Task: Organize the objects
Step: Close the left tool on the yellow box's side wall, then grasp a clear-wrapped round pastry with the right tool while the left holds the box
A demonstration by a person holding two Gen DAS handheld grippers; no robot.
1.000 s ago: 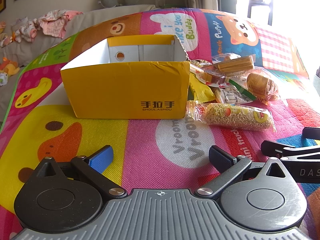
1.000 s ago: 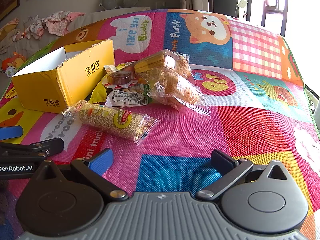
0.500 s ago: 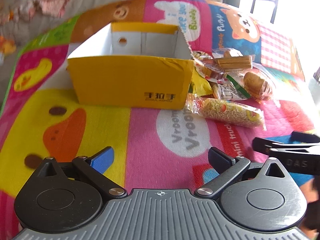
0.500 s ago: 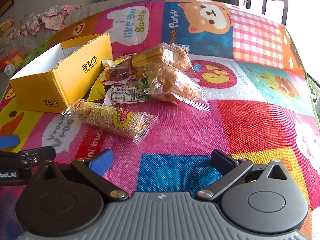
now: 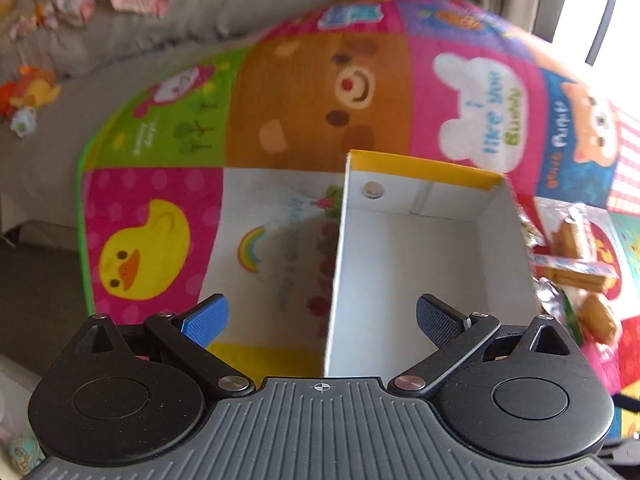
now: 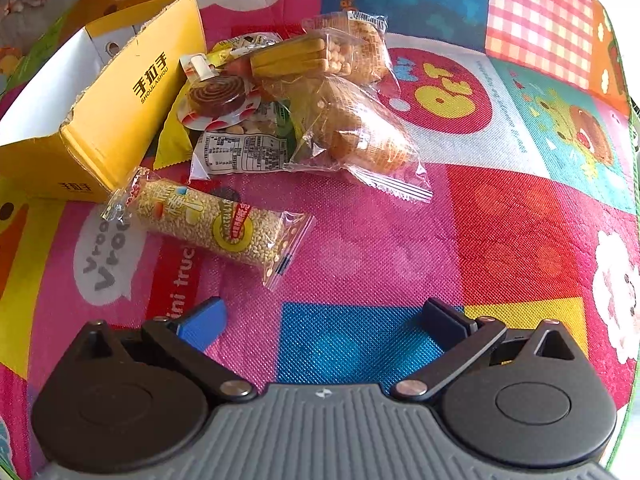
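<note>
The left gripper (image 5: 320, 316) is held wide open above the yellow box (image 5: 416, 264), and nothing is gripped. Its fingers are set astride the box's left wall: the blue left pad (image 5: 206, 320) is seen over the mat (image 5: 152, 184) outside the box, while the right pad is seen over the white inside. Whether the wall is touched cannot be told. The box is seen from above, open at the top, with a white floor on which nothing is seen and a round hole in its far wall. To its right, a few wrapped snacks (image 5: 576, 264) are seen at the edge of the blurred view. The right gripper (image 6: 324, 320) is also held wide open, with nothing between its fingers, low over the mat (image 6: 520, 216) above a blue square of the pattern. Ahead of it and to the left, a grain bar (image 6: 208, 224) in clear wrap is laid on the mat, its far end just beside the box (image 6: 132, 96), near the front corner. Beyond the bar, a heap of snacks is laid against the box's right side: a packet with a printed label (image 6: 244, 150), a bag of cakes (image 6: 360, 132), a spiral candy (image 6: 218, 94) and a pack of biscuit sticks (image 6: 296, 56) at the back. The bar is set apart from the heap. A grey sofa (image 5: 200, 20) with some cloth and a toy on it is seen beyond the mat.
</note>
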